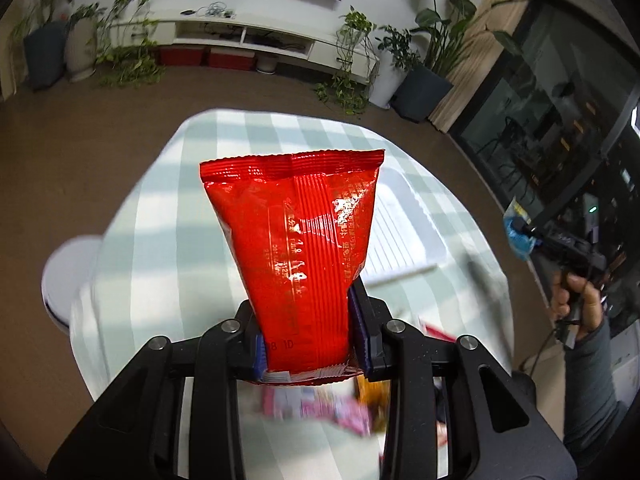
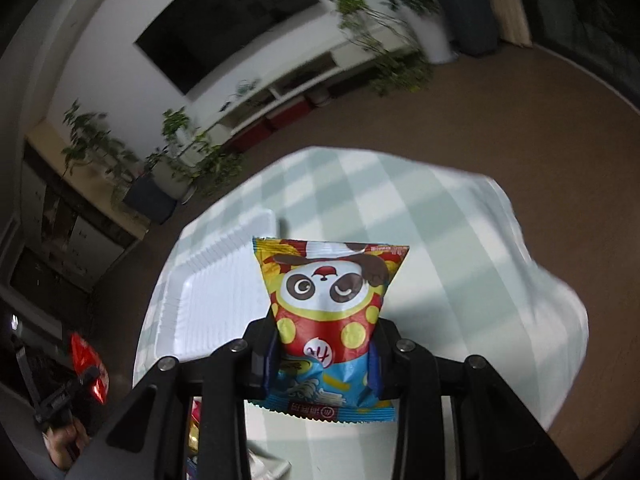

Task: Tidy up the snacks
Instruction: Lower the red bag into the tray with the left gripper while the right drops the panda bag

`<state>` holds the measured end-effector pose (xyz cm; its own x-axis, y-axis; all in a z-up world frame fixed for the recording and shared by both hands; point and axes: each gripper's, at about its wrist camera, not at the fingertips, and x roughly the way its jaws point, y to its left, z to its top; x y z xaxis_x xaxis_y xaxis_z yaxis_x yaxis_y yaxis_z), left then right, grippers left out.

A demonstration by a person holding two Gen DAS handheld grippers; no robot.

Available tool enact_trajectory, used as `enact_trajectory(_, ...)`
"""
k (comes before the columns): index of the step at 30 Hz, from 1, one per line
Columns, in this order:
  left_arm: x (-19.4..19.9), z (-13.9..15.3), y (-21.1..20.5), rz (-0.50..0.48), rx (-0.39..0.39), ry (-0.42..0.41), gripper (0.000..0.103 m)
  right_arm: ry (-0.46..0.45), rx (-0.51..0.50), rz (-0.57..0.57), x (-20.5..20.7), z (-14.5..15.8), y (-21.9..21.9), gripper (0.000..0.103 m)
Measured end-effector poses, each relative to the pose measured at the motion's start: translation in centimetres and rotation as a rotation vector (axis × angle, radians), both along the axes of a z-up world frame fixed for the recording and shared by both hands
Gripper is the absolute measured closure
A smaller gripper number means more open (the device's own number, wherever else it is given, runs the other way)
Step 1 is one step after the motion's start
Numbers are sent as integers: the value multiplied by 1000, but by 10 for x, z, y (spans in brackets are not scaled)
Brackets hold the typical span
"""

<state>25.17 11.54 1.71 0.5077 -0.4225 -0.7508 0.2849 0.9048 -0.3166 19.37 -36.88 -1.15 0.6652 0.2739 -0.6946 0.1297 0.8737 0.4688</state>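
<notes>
The left claw (image 1: 308, 344) was clamped on a red packet (image 1: 296, 248), the right claw (image 2: 322, 360) on a panda packet (image 2: 330, 300); both were held above the counter (image 1: 160, 208), presumably for transfer to the white tray (image 2: 208, 304) at centre frame.

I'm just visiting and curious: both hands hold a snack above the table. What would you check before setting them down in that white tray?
1. Left gripper clamped on the red packet: ok.
2. Right gripper clamped on the panda packet: ok.
3. White tray has free room: ok.
4. Packets hanging clear of the table: ok.
5. Two hands far enough apart: cannot tell.
</notes>
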Motion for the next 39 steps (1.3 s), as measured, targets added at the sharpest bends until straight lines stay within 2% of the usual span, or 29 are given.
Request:
enact_trajectory(3, 42, -1, -20, -18, 42, 33, 73, -72, -52, 121, 33, 21, 36, 67)
enact_trajectory(5, 67, -14, -34, -27, 57, 77, 73, -83, -89, 193, 55, 23, 63, 67)
enact_trajectory(9, 99, -46, -62, -51, 111, 145, 73, -33, -134, 281, 97, 6, 108, 67)
enact_trajectory(13, 108, -72, -88, -80, 147, 172, 73, 26, -194, 317, 122, -22, 135, 67)
enact_trajectory(21, 128, -116, -108, -82, 191, 223, 73, 94, -289, 337, 128, -68, 148, 67)
enact_trajectory(30, 133, -125, -114, -59, 227, 201, 68, 116, -356, 345, 128, -89, 154, 66)
enact_trajectory(33, 133, -126, -119, -57, 253, 190, 62, 116, -371, 344, 126, -93, 158, 66)
enact_trajectory(35, 132, -126, -122, -58, 261, 184, 50, 120, -373, 341, 125, -95, 158, 64)
enact_trajectory(37, 130, -126, -122, -56, 266, 183, 44, 122, -373, 336, 124, -95, 157, 59)
enact_trajectory(39, 128, -125, -121, -54, 266, 182, 44, 121, -380, 332, 123, -95, 157, 57)
